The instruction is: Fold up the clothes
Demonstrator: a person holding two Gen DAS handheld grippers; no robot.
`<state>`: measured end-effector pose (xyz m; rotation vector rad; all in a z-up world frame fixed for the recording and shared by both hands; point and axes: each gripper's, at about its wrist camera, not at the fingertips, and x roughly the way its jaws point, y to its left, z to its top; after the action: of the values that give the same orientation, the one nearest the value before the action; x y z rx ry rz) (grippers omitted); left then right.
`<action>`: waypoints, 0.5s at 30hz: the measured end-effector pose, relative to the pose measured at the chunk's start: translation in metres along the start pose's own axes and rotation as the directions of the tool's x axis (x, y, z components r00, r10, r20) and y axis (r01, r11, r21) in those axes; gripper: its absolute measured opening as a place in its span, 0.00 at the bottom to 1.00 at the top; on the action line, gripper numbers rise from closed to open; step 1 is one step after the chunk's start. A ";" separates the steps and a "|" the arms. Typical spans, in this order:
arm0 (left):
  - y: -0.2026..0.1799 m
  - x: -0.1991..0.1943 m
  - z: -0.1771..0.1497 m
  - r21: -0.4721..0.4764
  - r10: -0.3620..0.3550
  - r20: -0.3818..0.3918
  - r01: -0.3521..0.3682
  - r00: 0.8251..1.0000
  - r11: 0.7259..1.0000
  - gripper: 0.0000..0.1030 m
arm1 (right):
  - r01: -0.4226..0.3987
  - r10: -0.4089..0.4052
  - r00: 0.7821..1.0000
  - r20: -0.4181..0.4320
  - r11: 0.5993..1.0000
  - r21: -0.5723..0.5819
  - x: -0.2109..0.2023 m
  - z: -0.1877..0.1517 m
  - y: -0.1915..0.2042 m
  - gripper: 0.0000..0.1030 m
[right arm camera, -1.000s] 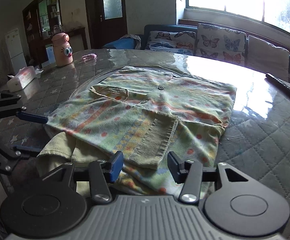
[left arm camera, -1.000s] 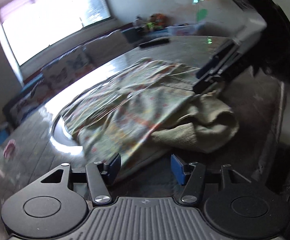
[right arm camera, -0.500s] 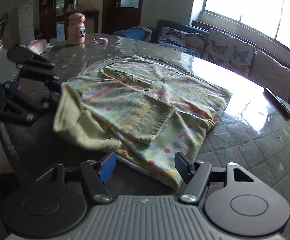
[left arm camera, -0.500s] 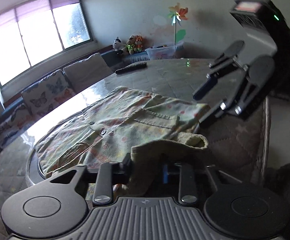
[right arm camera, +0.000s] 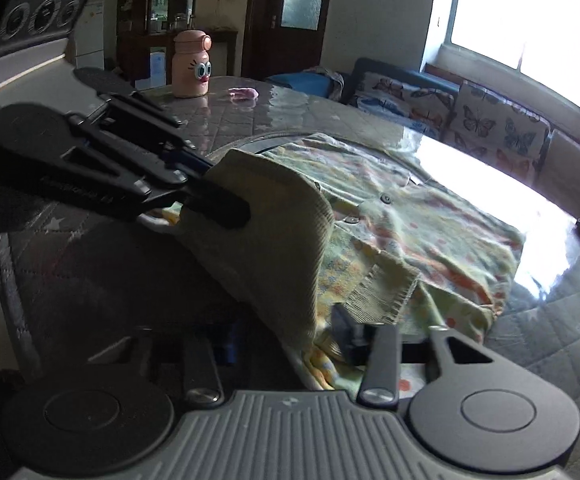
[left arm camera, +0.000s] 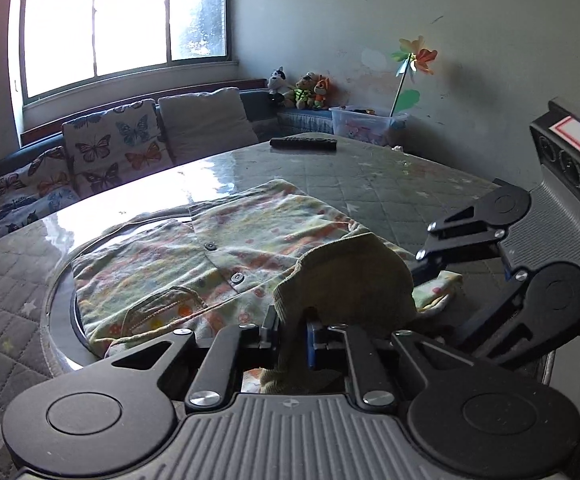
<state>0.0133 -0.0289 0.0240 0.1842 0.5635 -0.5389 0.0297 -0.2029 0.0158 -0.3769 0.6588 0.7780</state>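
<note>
A flowery yellow-green cardigan lies buttoned on the round glass table top. Its olive ribbed hem is lifted off the table into a hump. My left gripper is shut on that hem, still squeezing tighter. My right gripper straddles the hem's other end; its jaws are closing, the right pad against the cloth and a gap still showing at the left pad.
A black remote lies at the far side of the table. A pink bottle with eyes and a small pink item stand at another edge. Butterfly cushions line the sofa under the window. The table's near edge runs beside both grippers.
My left gripper has closed on the olive hem and raised it. My right gripper has moved in onto the hem's other end and its jaws have narrowed.
</note>
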 end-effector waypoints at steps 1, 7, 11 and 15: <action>0.000 -0.004 -0.002 0.005 0.006 0.001 -0.006 1.000 1.000 0.19 | -0.010 0.010 1.000 -0.002 1.000 0.021 0.000 0.002 -0.003 0.29; 0.000 -0.031 -0.021 0.053 0.080 -0.002 -0.079 0.997 0.995 0.51 | -0.040 0.037 0.999 0.027 0.992 0.117 -0.006 0.016 -0.019 0.20; -0.002 -0.039 -0.038 0.124 0.150 -0.016 -0.147 0.988 0.981 0.52 | -0.039 0.032 0.998 0.058 0.990 0.136 -0.009 0.025 -0.027 0.19; 0.002 -0.033 -0.048 0.183 0.221 -0.024 -0.213 0.975 0.960 0.52 | -0.033 0.023 0.997 0.072 0.990 0.138 -0.010 0.030 -0.027 0.18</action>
<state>-0.0313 0.0026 0.0024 0.4256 0.5301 -0.3720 0.0567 -0.2100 0.0465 -0.2127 0.6494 0.7638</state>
